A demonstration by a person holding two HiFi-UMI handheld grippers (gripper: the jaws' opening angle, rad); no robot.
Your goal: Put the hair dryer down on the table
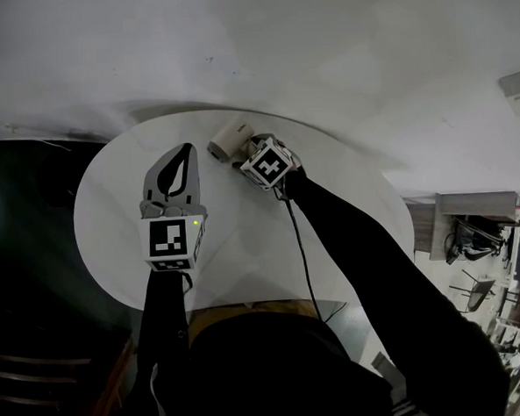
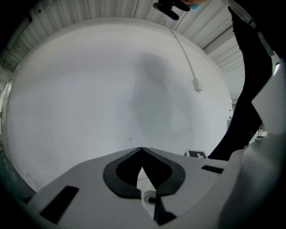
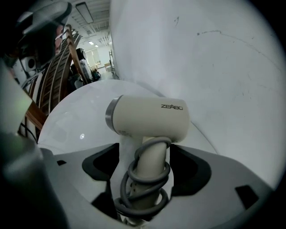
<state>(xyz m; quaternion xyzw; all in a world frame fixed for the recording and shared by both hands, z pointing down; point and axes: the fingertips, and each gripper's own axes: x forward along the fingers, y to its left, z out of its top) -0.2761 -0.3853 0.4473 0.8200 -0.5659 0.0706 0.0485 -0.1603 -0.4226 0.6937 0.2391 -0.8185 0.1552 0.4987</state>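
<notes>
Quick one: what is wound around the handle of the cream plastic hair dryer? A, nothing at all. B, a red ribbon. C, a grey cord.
C: in the right gripper view a grey cord coils in loops around the handle of the cream plastic hair dryer.

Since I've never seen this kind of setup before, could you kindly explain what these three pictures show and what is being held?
A person holds a hand-operated gripper in each hand; there is no robot arm. One picture looks down from a camera on the person's head; the other two come from cameras riding on the grippers. Below is a round white table. The left gripper is shut and empty. The right gripper is at a cream hair dryer with its grey cord wound round the handle. The handle sits between open jaws, so it seems released, not gripped.
</notes>
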